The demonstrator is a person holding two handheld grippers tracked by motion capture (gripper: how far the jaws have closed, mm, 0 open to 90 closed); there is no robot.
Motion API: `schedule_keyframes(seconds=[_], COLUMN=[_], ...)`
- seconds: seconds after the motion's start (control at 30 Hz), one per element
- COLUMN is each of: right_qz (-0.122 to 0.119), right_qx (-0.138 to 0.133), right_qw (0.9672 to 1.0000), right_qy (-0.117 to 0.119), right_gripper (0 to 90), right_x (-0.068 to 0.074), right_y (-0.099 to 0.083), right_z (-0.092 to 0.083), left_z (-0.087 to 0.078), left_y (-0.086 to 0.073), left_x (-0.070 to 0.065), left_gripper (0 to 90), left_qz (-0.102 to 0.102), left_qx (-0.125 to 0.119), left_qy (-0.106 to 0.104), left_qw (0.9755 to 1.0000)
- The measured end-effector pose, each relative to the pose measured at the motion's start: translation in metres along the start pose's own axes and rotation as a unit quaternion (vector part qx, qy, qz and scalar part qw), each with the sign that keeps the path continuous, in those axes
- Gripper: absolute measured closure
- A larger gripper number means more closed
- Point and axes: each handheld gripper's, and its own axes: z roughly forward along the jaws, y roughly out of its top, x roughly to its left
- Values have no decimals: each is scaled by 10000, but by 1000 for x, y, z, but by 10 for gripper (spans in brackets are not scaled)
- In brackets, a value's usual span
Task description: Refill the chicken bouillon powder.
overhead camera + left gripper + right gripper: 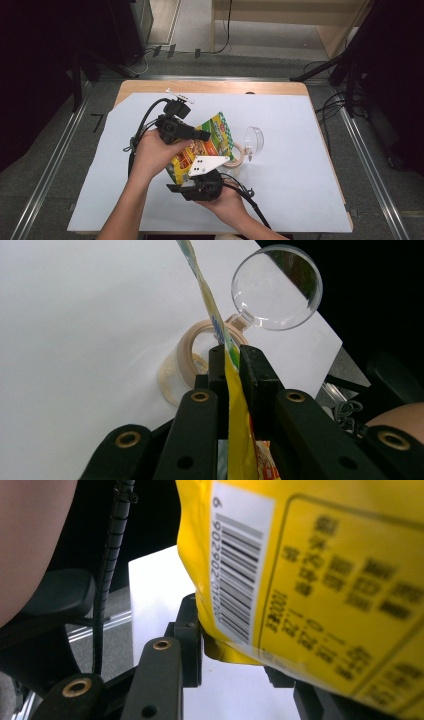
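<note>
A yellow and green snack bag (pixel 210 142) hangs tilted above the table, held between both grippers. My left gripper (pixel 202 135) is shut on the bag's thin upper edge (pixel 235 415), and its jaws (pixel 233 352) pinch the foil flat. My right gripper (pixel 175 186) comes in from below, shut on the bag's lower corner (pixel 320 570) beside the barcode. Its left jaw presses the foil, and its right jaw is mostly hidden behind the bag (pixel 235 652). Under the bag stands a small clear jar with a tan rim (pixel 187 347), its round clear lid (pixel 276 287) flipped open to the side.
A white sheet (pixel 300 175) covers most of the wooden table (pixel 210 86). The jar (pixel 235 155) and its lid (pixel 254 139) stand just right of the bag. Black cables trail from both grippers. Dark stands and metal floor rails flank the table.
</note>
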Motion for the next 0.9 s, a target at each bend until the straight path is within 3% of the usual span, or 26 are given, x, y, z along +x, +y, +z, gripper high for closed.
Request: schedule_keyframes(seconds=[0.1,0.3,0.67,0.9], right_qz=[83,99,60,76], right_qx=[5,75,4,17], right_qw=[10000,9999,10000,10000], right_qy=[36,25,-13,-31], right_gripper=[668,649,678,680], right_x=[-5,-9,-6,-6], right_y=[2,5,6,5], right_z=[-2,-2,-1,-2], left_z=[3,5,2,4], left_y=[6,12,10,9], left_x=[-1,5,1,4], left_gripper=[842,840,834,829], left_qz=[23,-43,39,-9], left_qx=[67,152,90,80], left_qy=[56,-41,16,-65], left_qw=[10000,9999,10000,9999])
